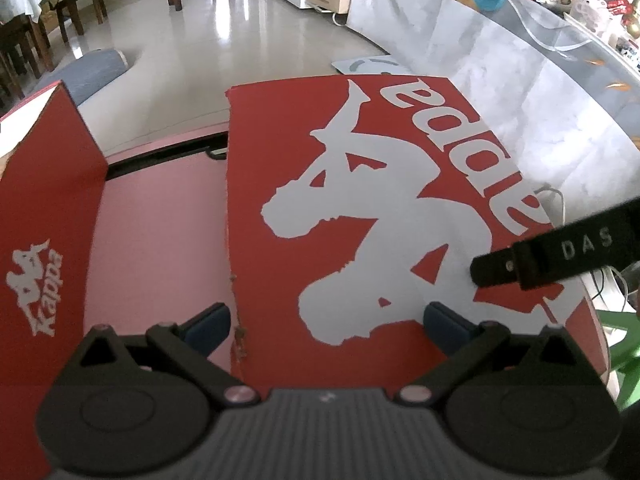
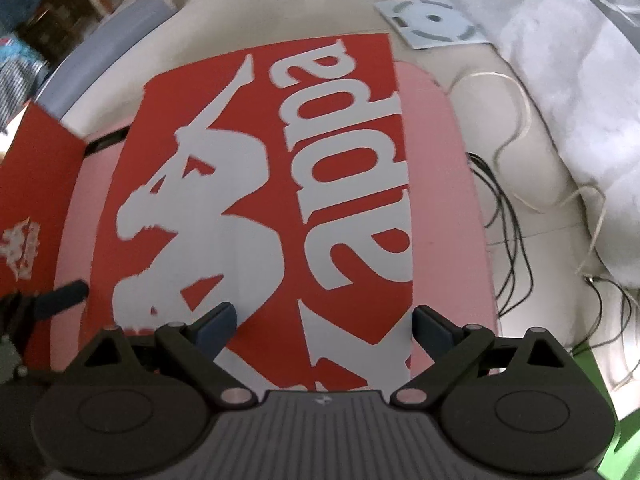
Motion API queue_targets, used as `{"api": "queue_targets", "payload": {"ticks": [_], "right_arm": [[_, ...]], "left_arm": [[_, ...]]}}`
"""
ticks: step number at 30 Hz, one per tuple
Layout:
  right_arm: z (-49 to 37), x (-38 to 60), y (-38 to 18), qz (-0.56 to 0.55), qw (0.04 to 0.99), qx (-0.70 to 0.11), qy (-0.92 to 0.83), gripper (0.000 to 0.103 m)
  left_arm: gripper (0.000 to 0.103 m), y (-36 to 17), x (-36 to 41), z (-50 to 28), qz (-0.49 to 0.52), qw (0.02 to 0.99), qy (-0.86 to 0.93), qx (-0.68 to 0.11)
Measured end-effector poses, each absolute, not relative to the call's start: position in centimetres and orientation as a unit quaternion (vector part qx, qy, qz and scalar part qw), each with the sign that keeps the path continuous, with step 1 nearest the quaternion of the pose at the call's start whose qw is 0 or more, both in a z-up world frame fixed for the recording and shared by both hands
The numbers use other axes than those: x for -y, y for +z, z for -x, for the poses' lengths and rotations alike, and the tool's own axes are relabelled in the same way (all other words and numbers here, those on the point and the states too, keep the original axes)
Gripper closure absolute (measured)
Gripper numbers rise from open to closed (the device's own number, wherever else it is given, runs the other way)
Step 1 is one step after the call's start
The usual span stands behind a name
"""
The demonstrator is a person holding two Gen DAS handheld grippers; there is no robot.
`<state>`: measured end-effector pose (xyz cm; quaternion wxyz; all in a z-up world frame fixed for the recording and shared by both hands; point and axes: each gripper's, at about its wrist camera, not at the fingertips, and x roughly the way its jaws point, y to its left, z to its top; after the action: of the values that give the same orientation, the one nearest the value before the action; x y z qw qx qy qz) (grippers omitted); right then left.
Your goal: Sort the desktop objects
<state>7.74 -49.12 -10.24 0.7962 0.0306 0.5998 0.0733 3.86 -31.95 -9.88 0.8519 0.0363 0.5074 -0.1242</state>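
Beside the red lid (image 2: pixel 248 200), only right-wrist view shows cables (image 2: pixel 508 216).

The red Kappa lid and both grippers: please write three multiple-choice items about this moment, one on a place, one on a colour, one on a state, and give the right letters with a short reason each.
1. Where does the flat red lid lie?
A. on the pink table
B. on the floor
C. on a chair

2. What colour is the big logo printed on the lid?
A. black
B. white
C. yellow

3. How do the left gripper and right gripper stand?
A. both open and empty
B. both shut on the lid
C. left shut, right open

Answers: 1 A, the pink table shows around the lid's edges. 2 B, the figure and letters are white on red. 3 A, in each wrist view the fingers stand wide apart with nothing between them.
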Motion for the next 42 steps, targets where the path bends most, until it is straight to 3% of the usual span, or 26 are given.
{"api": "queue_targets", "payload": {"ticks": [10, 42], "right_arm": [[-7.1, 46.7, -11.1, -0.007, 0.788, -0.603, 0.123, 0.008], [-10.8, 48.3, -11.9, -0.081, 0.811, -0.576, 0.061, 0.007]], "left_arm": [[0.000, -9.8, 29.3, -3.7, -0.035, 0.855, -0.110, -0.505], [0.000, -11.0, 28.0, -7.5, 0.009, 0.861, -0.118, -0.494]]}}
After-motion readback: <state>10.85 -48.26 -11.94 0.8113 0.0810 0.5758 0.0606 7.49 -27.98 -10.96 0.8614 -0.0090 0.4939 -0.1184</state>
